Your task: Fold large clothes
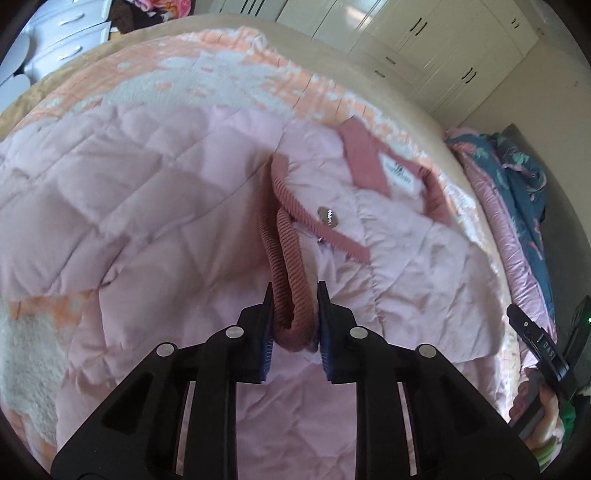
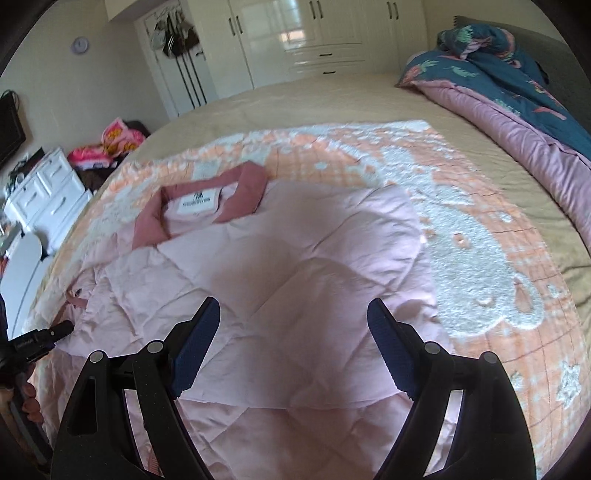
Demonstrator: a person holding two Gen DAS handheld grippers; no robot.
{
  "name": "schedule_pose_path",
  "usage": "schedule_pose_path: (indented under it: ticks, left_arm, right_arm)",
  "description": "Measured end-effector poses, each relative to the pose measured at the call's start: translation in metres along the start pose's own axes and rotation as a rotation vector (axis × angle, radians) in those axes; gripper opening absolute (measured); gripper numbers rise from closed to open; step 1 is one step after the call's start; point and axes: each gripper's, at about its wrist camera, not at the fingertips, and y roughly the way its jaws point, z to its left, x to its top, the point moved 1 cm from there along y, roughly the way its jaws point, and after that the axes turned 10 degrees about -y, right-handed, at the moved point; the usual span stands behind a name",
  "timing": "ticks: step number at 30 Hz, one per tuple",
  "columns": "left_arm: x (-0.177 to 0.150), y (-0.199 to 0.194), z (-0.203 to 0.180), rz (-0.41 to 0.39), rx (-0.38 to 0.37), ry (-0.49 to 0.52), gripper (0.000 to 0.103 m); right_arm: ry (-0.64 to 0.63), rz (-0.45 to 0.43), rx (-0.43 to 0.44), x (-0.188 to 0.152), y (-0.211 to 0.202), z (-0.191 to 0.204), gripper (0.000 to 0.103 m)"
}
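Bed [image 2: 332, 99]; blanket [image 2: 480, 236], duvet [image 2: 517, 122].

Light: soft daylight, fairly bright, even across the bed [image 2: 332, 99].
Glare: window reflection on glossy wardrobe doors [image 2: 291, 33]; blanket [image 1: 229, 70] whites washed out in left view.
Shadows: broad, soft-edged patch on jacket [image 2: 280, 266] ahead of right claw [image 2: 293, 314]; darker fold shade beside ribbed cuff [image 1: 291, 295].
Blur: slight smear on quilting at left in left view; label text unreadable.
Distortion: strong fisheye bending, black vignette in corners.
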Motion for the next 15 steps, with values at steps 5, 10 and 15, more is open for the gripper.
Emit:
schedule_pose_path:
  ticks: [5, 10, 15]
  left_arm:
    - [-0.003, 0.004, 0.002, 0.002, 0.02, 0.003, 0.02]
    - [-0.006, 0.012, 0.0, 0.005, 0.044, 0.03, 0.025]
    - [-0.006, 0.008, -0.005, 0.0, 0.053, 0.049, 0.025]
  right_arm:
    - [0.017, 0.132, -0.043, -0.015, 0.028, -0.005, 0.081]
    - [0.028, 0.158, -0.05, -0.027, 0.046, -0.011, 0.081]
    - [0.039, 0.147, -0.061, -0.028, 0.04, -0.005, 0.082]
